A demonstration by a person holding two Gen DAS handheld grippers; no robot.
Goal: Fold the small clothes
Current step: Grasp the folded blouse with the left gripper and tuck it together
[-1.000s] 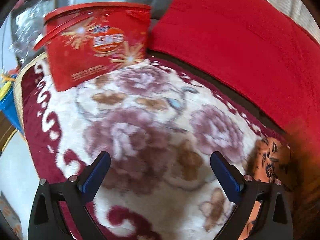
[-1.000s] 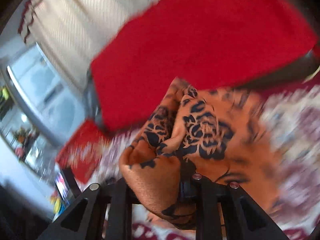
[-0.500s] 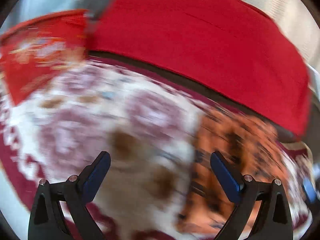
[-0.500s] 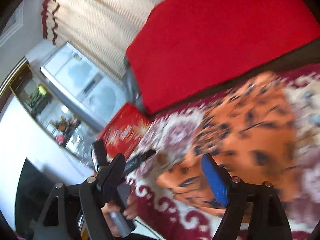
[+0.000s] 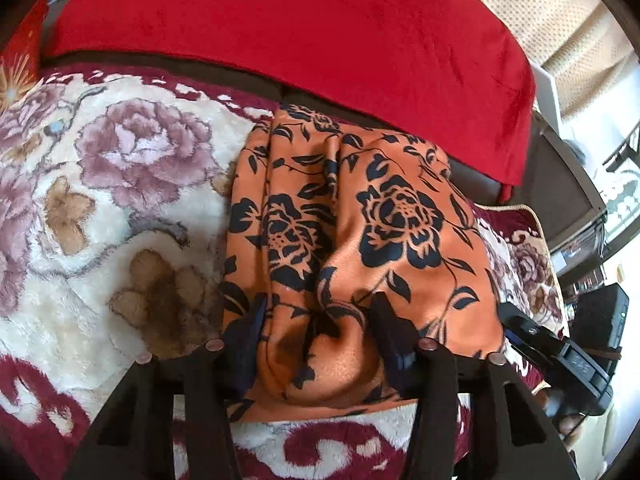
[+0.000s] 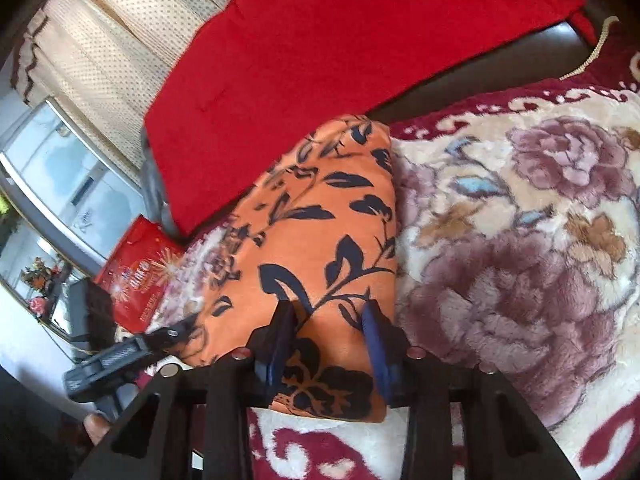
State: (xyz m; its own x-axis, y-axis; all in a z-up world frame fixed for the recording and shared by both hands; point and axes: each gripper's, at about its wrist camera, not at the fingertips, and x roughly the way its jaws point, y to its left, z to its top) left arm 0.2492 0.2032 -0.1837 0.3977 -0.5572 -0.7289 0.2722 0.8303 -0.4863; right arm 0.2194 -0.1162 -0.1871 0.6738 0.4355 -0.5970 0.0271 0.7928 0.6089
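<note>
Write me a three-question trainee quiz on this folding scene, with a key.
1. True or false: the orange floral garment lies on the flowered plush blanket.
2. What rises behind the garment: A) red cover B) green crate C) metal rack?
3. Which edge of the garment do the left tool and right tool straddle?

Key: 1 true; 2 A; 3 the near edge, cloth between both pairs of fingers.

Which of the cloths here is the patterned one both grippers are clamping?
The orange cloth with black roses; the red one behind is plain and untouched.
</note>
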